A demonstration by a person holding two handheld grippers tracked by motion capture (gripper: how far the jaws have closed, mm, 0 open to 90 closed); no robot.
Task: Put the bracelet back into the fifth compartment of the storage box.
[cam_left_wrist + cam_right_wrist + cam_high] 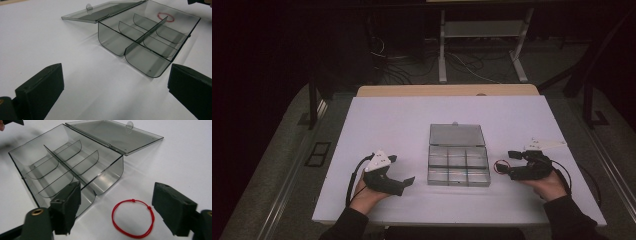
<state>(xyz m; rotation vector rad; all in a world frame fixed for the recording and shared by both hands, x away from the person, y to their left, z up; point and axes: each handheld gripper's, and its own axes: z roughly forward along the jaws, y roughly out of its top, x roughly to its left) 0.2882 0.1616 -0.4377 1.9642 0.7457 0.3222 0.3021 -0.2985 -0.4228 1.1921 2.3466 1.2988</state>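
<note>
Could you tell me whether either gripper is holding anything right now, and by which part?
Nothing is held: both grippers are open, and the red string loop lies flat on the table.

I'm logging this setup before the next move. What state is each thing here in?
Clear box: lid swung fully open and lying flat on the table; the compartments look empty.
Red string loop: lying flat on the table beside the box, not gripped.
Left gripper: open, holding nothing.
Right gripper: open, jaws on either side of the loop, not pressing it.
</note>
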